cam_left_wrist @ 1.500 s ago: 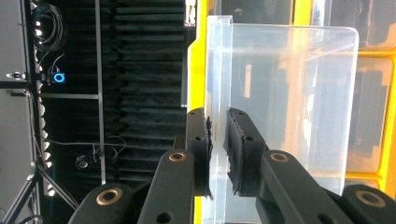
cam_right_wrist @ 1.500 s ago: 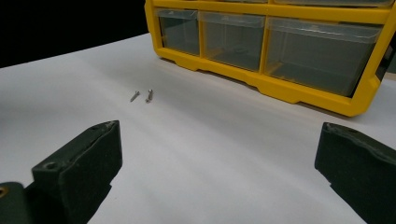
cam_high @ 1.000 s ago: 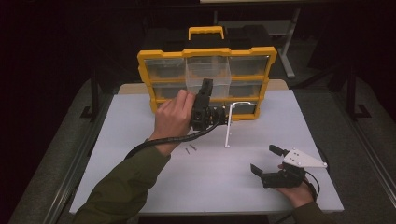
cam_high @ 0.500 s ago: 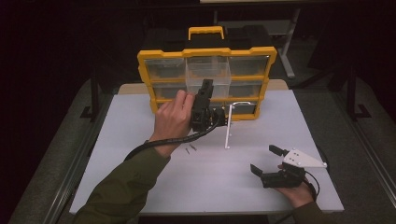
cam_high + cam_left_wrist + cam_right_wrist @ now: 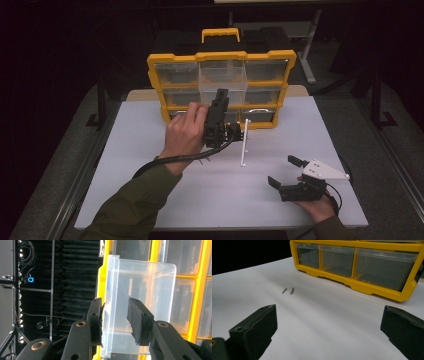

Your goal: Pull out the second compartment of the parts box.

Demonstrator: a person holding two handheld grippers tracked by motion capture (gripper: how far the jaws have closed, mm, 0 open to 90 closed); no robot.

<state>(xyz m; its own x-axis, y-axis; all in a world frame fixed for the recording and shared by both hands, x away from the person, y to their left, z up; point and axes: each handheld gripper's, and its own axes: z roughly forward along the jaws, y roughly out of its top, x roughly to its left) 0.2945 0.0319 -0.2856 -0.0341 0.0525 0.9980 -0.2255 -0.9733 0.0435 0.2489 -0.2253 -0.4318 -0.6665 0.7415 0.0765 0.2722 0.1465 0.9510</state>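
Note:
A yellow drawer cabinet (image 5: 222, 56) stands upright at the back of the white table (image 5: 150, 150). Its top middle clear drawer (image 5: 223, 80) is pulled out toward me. My left gripper (image 5: 220, 98) points up at that drawer's front. In the left gripper view the drawer's front lip (image 5: 110, 290) sits between the jaws of the left gripper (image 5: 115, 315). The jaws have just been opening, and the right pad (image 5: 136, 322) stands clear of the plastic. My right gripper (image 5: 284, 171) rests open near the front right of the table, holding nothing.
A thin white strip (image 5: 244, 142) lies on the table just right of the left hand. Two small screws (image 5: 288, 290) lie in front of the cabinet (image 5: 362, 287). The left gripper's cable (image 5: 170, 161) trails across the table toward the sleeve.

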